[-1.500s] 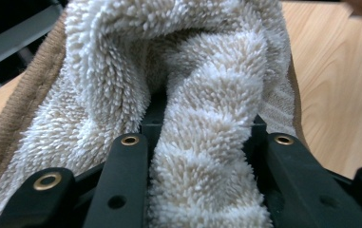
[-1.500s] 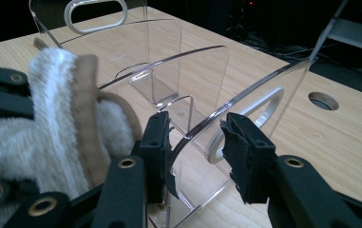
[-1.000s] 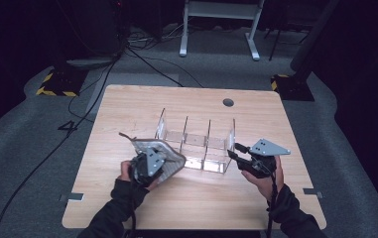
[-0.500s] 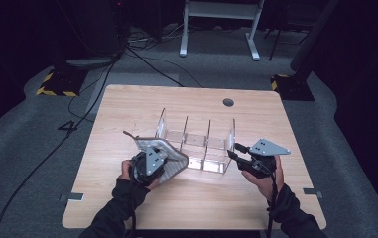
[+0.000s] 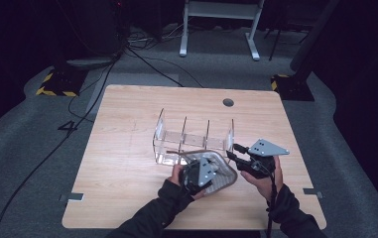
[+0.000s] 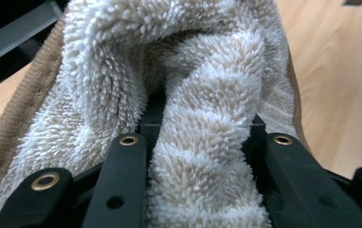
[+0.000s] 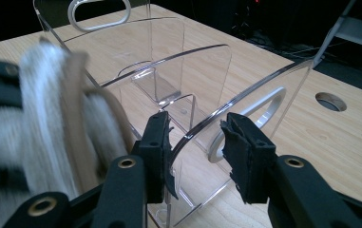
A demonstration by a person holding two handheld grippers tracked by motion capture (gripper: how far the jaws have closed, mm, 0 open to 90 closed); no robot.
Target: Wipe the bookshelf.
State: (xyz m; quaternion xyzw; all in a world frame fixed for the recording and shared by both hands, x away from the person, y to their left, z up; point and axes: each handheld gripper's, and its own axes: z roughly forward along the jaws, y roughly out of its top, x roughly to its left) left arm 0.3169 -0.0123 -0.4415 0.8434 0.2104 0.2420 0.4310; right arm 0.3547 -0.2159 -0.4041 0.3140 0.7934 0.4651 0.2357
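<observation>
A clear acrylic organizer [image 5: 194, 139] with several upright dividers stands on the wooden table [image 5: 127, 158]. My left gripper [image 5: 207, 166] is shut on a fluffy beige cloth with a tan edge [image 5: 223, 173], held just in front of the organizer's right end. In the left gripper view a fold of the cloth [image 6: 193, 95] is pinched between the jaws of the left gripper [image 6: 200, 128]. My right gripper [image 7: 195, 137] is open, its jaws standing either side of the curved edge of the organizer's end wall [image 7: 245, 90]. The cloth [image 7: 50, 118] hangs blurred to its left.
A round cable hole [image 5: 228, 102] sits in the table behind the organizer. Cables and a white stand [image 5: 221, 20] are on the floor beyond the far edge. Bare tabletop lies left of the organizer.
My left gripper has carried the cloth to the right, from the organizer's left front to its right front, close to the right gripper. The right gripper has hardly moved.
</observation>
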